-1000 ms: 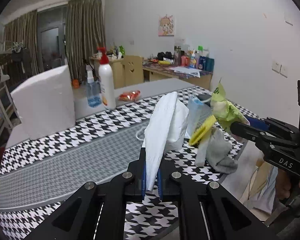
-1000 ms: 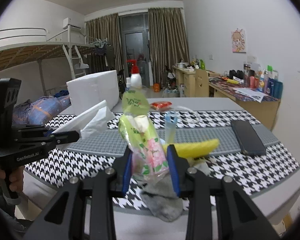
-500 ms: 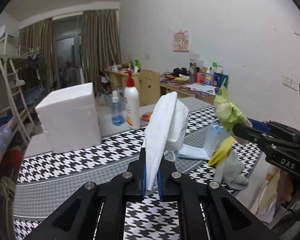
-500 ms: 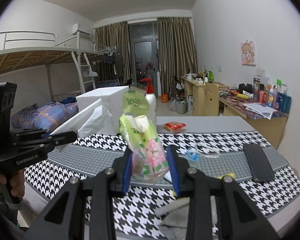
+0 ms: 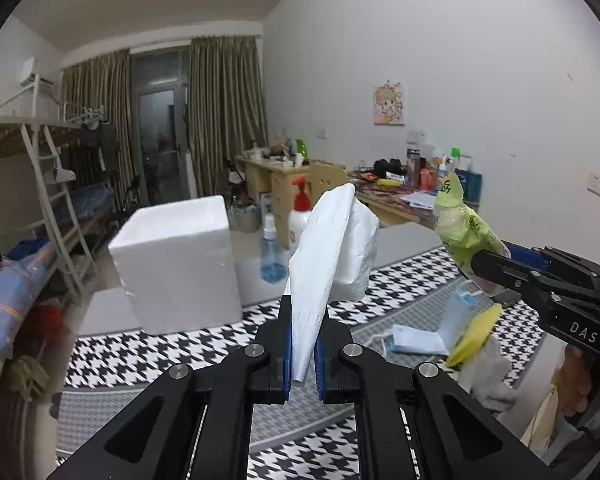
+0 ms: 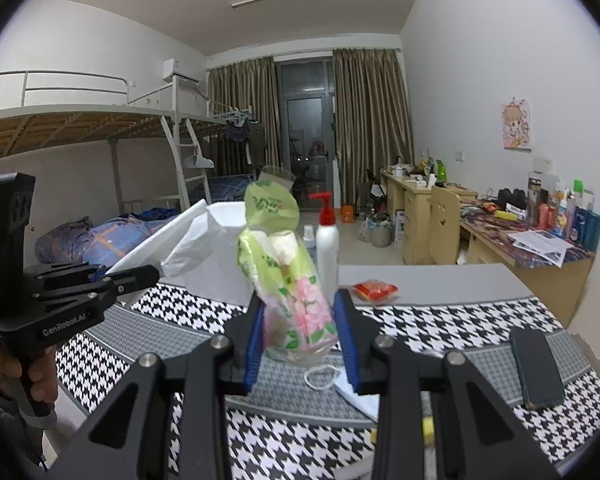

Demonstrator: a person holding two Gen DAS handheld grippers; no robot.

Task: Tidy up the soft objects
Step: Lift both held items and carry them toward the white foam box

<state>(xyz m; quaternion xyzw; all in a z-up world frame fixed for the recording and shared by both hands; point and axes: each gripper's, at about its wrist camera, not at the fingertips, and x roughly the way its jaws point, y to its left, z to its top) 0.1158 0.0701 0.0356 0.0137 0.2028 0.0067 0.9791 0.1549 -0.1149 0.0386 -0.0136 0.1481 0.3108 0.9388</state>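
White tissue pack (image 5: pixel 332 248) and green pack (image 6: pixel 292 280) higher above table (image 6: pixel 440 320) than before

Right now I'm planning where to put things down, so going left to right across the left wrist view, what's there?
Foam box → blue spray bottle → white bag held by the left gripper → face mask → yellow sponge → right gripper holding the green tissue pack.
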